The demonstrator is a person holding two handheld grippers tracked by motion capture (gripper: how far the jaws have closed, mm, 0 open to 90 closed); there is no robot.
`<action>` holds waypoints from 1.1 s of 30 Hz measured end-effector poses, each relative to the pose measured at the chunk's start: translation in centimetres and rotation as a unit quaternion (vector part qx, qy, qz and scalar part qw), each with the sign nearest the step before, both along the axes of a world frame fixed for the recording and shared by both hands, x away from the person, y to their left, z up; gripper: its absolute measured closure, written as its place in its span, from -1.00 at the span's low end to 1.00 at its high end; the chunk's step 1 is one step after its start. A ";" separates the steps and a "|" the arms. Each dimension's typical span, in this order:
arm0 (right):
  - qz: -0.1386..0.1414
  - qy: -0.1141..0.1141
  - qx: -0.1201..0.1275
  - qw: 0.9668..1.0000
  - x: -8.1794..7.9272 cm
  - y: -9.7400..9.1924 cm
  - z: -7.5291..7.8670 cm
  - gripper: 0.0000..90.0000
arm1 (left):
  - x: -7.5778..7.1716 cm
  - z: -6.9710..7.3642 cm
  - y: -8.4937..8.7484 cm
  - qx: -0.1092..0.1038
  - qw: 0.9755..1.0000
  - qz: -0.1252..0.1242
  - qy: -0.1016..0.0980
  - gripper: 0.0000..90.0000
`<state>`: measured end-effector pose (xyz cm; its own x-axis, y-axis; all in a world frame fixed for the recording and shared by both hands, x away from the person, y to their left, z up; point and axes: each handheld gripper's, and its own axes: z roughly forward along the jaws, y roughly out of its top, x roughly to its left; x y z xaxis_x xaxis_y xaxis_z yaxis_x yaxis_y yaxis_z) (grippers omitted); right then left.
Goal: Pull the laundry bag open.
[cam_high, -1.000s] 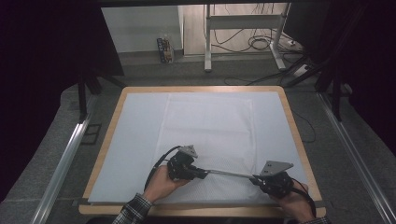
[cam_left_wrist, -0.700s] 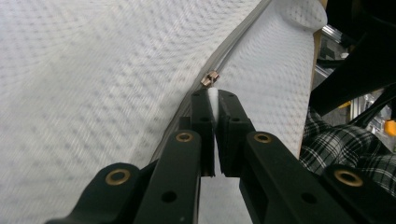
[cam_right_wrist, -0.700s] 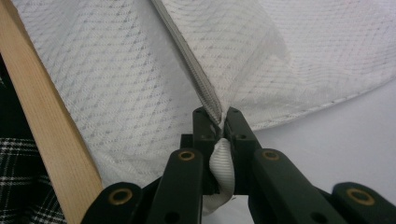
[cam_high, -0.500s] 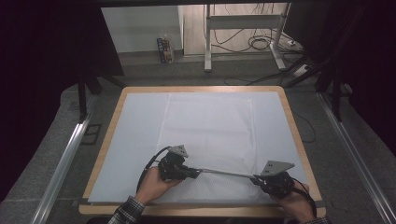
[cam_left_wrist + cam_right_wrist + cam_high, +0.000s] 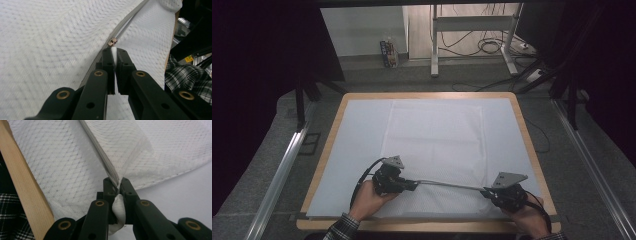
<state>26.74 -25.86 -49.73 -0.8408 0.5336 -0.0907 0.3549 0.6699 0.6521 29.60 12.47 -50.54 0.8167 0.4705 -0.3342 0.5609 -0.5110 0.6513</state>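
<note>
Wood-edged table (image 5: 328,145) under white mesh bag (image 5: 432,135), grey zipper (image 5: 447,185) stretched along bag's near edge, left gripper (image 5: 408,185) clamped on zipper pull (image 5: 113,41), right gripper (image 5: 490,192) pinching bag's end tab (image 5: 118,207)

The cloth (image 5: 432,135) I work on is a white woven mesh, matt, with a fine dotted honeycomb texture that looks slightly rough. Along its near edge runs a grey zipper (image 5: 125,23) of smooth tape, with a small shiny metal slider (image 5: 113,41) just beyond my left gripper (image 5: 114,53). That gripper's jaws are black matt plastic with brass-coloured screws. In my right gripper (image 5: 118,184), of the same black plastic, sits a ribbed white webbing loop (image 5: 117,211). Under the cloth lies a smooth pale sheet (image 5: 347,150), and around it the table (image 5: 524,135) has a bare, light wooden rim with a dull finish.
</note>
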 end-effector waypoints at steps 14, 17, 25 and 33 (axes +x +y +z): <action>-0.001 -0.002 -0.002 1.000 0.0 -0.1 0.0 0.88 | -0.4 -0.2 1.3 0.006 1.000 0.015 0.001 0.94; -0.002 -0.002 -0.002 1.000 0.0 -0.1 0.0 0.87 | -0.6 -0.2 1.7 0.004 1.000 0.019 0.003 0.94; -0.001 -0.001 -0.003 1.000 0.0 -0.1 0.0 0.87 | -1.0 -0.4 2.9 0.000 0.999 0.034 0.008 0.94; 0.000 0.001 -0.002 1.000 0.0 -0.1 0.0 0.87 | -1.2 -0.4 3.2 0.008 0.999 0.032 0.008 0.94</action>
